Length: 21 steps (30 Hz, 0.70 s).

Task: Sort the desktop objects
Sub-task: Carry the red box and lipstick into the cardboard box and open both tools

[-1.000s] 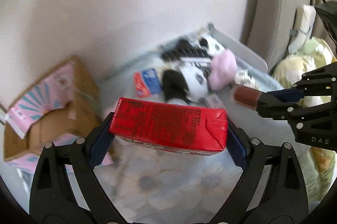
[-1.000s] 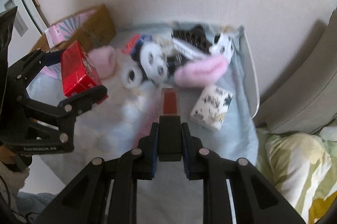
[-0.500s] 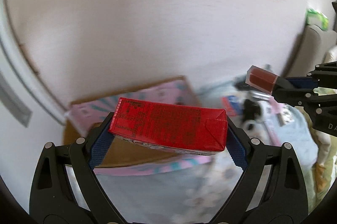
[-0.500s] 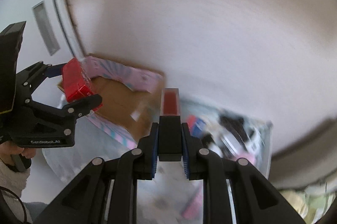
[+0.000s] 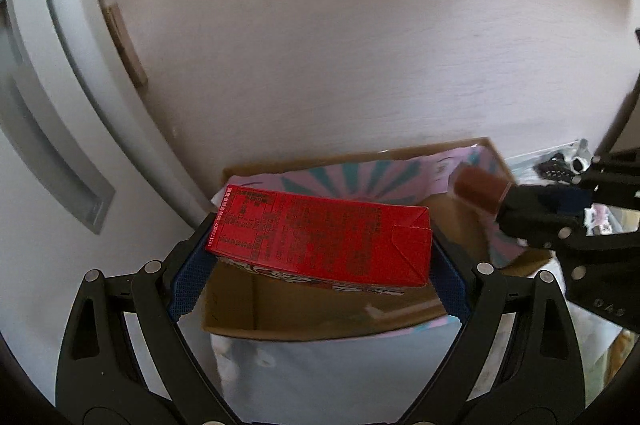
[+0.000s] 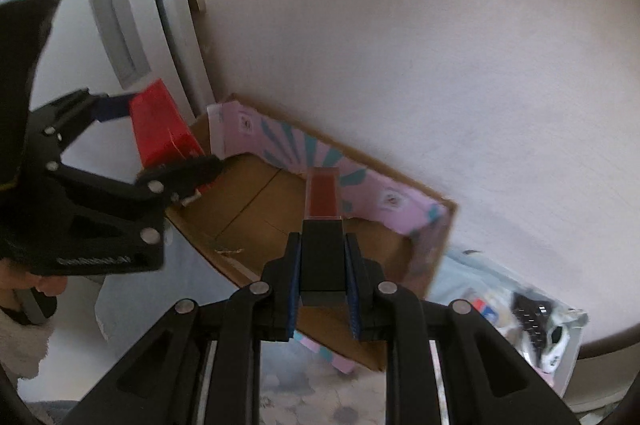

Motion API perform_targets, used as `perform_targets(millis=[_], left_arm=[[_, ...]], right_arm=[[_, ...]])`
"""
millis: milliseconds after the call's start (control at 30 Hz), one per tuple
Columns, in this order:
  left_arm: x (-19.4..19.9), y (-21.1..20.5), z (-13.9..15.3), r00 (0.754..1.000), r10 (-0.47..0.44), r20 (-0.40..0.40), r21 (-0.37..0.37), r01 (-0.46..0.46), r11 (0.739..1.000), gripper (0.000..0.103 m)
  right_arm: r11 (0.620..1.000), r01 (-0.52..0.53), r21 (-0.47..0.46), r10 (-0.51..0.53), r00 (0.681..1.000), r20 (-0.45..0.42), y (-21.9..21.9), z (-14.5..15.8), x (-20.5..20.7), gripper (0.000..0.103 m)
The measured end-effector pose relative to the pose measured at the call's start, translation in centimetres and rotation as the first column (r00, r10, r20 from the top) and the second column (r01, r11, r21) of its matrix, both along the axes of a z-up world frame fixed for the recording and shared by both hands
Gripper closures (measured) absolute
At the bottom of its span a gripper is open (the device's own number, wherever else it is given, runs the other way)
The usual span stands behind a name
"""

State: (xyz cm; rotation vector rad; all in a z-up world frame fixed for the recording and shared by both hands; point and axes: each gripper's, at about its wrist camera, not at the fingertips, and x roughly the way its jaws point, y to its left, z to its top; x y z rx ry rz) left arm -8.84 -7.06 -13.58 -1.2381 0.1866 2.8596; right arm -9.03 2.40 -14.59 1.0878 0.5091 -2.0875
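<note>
My left gripper (image 5: 320, 265) is shut on a red drink carton (image 5: 320, 235), held sideways above the near left part of an open cardboard box (image 5: 320, 321) with pink and teal flaps. My right gripper (image 6: 323, 265) is shut on a slim black tube with a dark red clear end (image 6: 322, 199), held over the middle of the box (image 6: 256, 205). The carton (image 6: 160, 129) and left gripper (image 6: 160, 141) show at the left of the right wrist view. The tube (image 5: 480, 191) and right gripper (image 5: 536, 213) show at the right of the left wrist view.
The box stands against a pale wall (image 5: 340, 25), with a white door (image 5: 48, 105) to its left. A light floral cloth (image 6: 320, 397) covers the table. Several leftover items lie on a tray at the far right (image 6: 548, 329).
Both grippers have swung left from the pile of items to the cardboard box. They now hold the carton and the tube over the box opening. Both grips are unchanged.
</note>
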Motion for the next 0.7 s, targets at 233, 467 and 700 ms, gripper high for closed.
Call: perform_targets(millis=[233,467,700], left_arm=[[-1.9,-1.7,-3.3,0.998,0.011,0.059,0.007,-0.012,1.0,0.01],[-2.4,-3.3,-4.2,0.996,0.033,0.082,0.114,-0.042,0.993,0.0],[-1.8,-5.1,-3.1,0.991,0.098,0.085,0.091,-0.106,0.99,0.0]], right_arm=[[0.999,-0.003,0.045,-0.002,0.995,0.099,-2.2,-4.4,-2.1,0.085],[0.999,0.039,0.006,-0.039,0.99,0.133,-2.2,-5.3,-3.1,0.031],[0.994,0.097,-0.055,-0.091,0.99,0.103,0.6,-2.9,-2.4,0.027]])
